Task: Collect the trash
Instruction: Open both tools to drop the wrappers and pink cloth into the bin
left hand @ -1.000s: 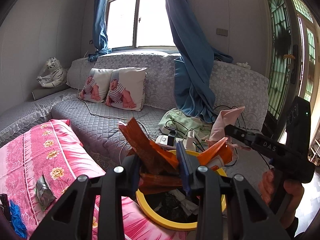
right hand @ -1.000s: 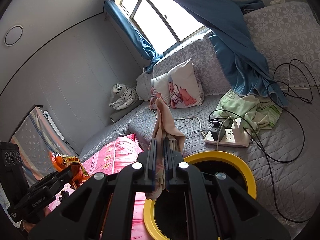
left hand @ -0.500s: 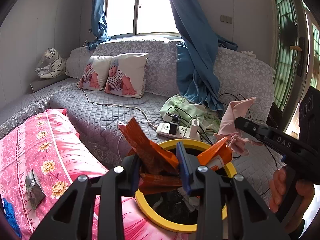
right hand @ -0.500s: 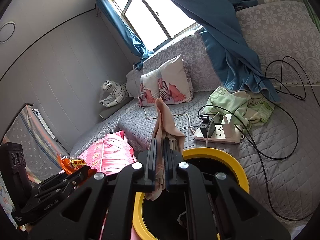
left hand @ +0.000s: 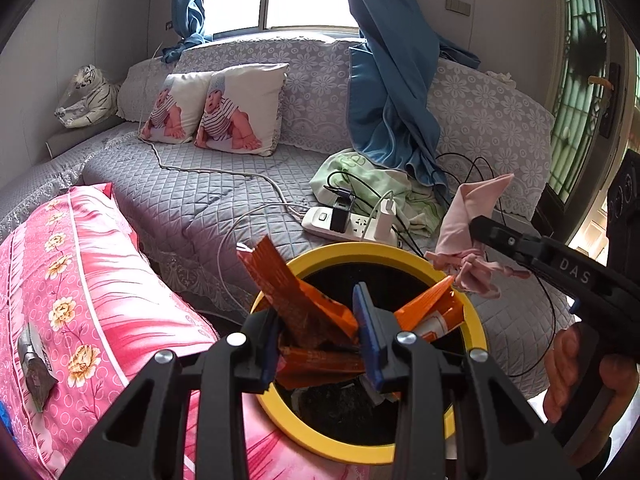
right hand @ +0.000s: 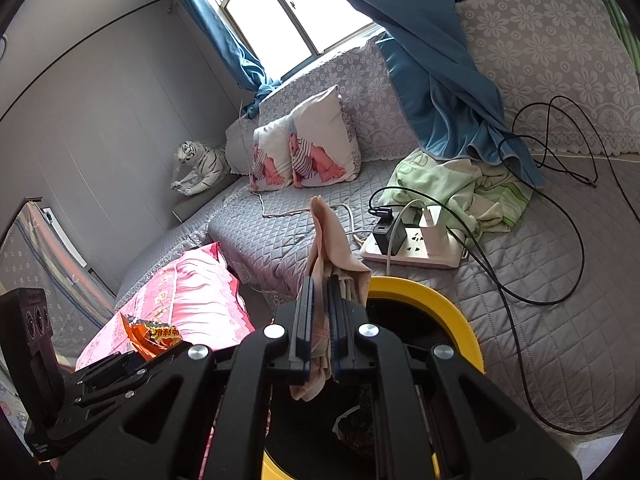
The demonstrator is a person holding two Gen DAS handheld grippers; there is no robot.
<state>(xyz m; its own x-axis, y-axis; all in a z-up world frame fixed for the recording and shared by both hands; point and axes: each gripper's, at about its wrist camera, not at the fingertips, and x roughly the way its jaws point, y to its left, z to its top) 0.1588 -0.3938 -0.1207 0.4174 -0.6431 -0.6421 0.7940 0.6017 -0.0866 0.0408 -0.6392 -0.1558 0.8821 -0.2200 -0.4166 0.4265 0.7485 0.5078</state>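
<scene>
Two cushions [left hand: 224,110] and power strip [left hand: 348,226] lie beyond yellow-rimmed bin [left hand: 476,340].

The left gripper [left hand: 320,320], jaws opening, holds an orange wrapper [left hand: 296,300] over the yellow-rimmed bin [left hand: 360,250].

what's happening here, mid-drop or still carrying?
A person holds a gripper in each hand over a yellow-rimmed bin beside a sofa. The left gripper has an orange snack wrapper between its fingers, right above the bin's mouth, and its jaws are opening, so the drop is starting. The right gripper is shut on a pink tissue at the bin's rim. A small foil packet lies on the pink bedding.
</scene>
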